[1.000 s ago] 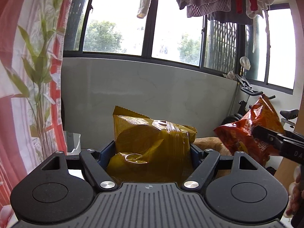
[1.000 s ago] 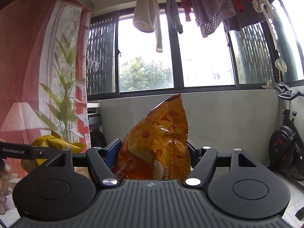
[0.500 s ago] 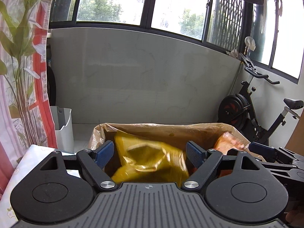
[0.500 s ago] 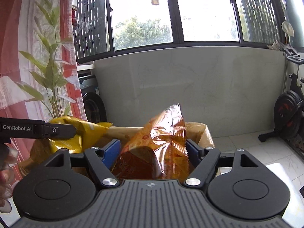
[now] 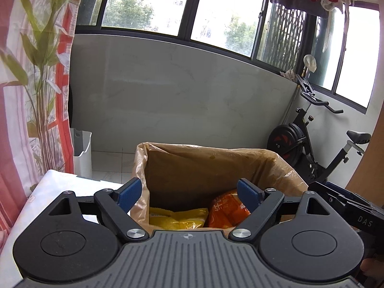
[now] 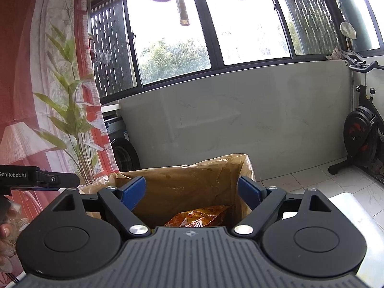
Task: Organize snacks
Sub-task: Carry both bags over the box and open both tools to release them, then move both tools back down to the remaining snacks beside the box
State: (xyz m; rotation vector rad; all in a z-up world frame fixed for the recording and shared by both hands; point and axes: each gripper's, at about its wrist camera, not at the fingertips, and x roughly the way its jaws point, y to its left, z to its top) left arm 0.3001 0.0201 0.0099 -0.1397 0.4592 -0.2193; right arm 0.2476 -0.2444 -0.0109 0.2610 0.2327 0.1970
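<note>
A cardboard box lined with a tan plastic bag (image 5: 211,168) stands in front of both grippers; it also shows in the right wrist view (image 6: 187,182). A yellow snack bag (image 5: 177,218) and an orange snack bag (image 5: 225,211) lie inside it side by side. The orange bag (image 6: 199,218) shows in the right wrist view too. My left gripper (image 5: 189,192) is open and empty above the box. My right gripper (image 6: 192,192) is open and empty above the box. The right gripper's body (image 5: 348,206) shows at the left view's right edge.
A white table edge (image 5: 60,187) lies at the lower left. A white bin (image 5: 82,148) stands on the tiled floor by a red floral curtain (image 5: 28,96). An exercise bike (image 5: 319,144) stands at the right. Laundry hangs above the windows.
Both grippers lowered over the box and opened. The yellow bag left my left gripper and the orange bag left my right gripper; both now lie in the box.
</note>
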